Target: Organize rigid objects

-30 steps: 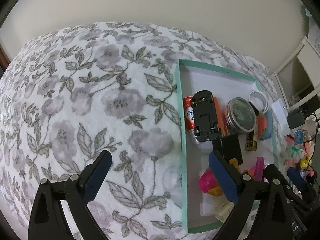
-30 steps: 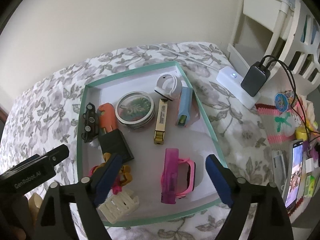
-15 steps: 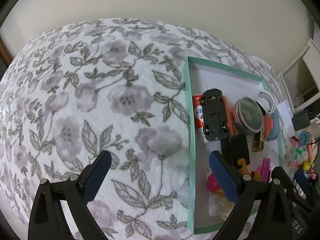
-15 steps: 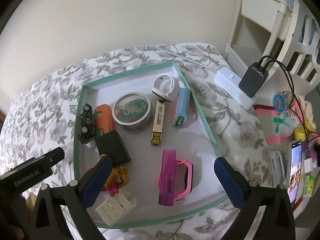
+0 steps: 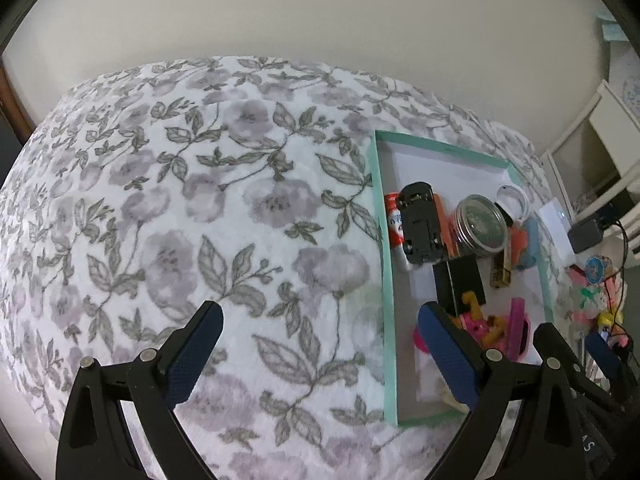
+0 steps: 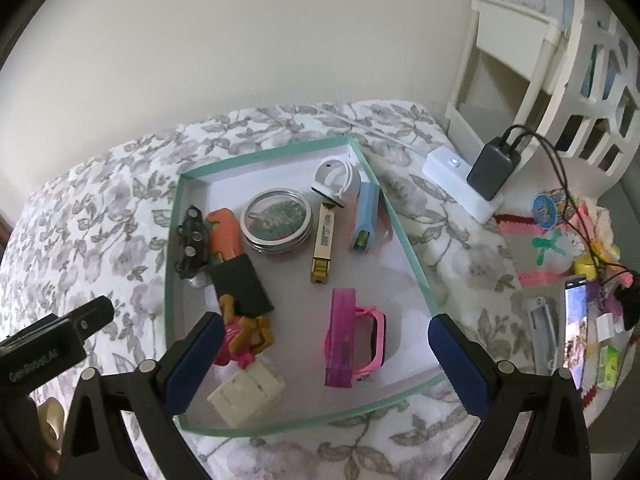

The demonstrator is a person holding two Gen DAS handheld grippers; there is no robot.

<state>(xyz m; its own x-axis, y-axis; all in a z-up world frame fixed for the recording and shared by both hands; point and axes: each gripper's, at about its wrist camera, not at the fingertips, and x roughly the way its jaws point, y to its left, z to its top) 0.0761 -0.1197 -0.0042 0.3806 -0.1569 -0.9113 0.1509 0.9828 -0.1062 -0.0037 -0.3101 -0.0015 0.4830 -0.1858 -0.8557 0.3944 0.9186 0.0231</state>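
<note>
Floral bedspread, white power strip with dark charger, phone

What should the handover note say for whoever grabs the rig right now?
Left claw: open, empty, over the floral bedspread beside the tray.
Right claw: open, empty, over the tray's near end.
Green-rimmed tray holds the toy car, round tin, gold bar, blue case, pink watch, cream block and more.
Done: rigid items appear to be in the tray.
Left: unclear; check for strays.
</note>
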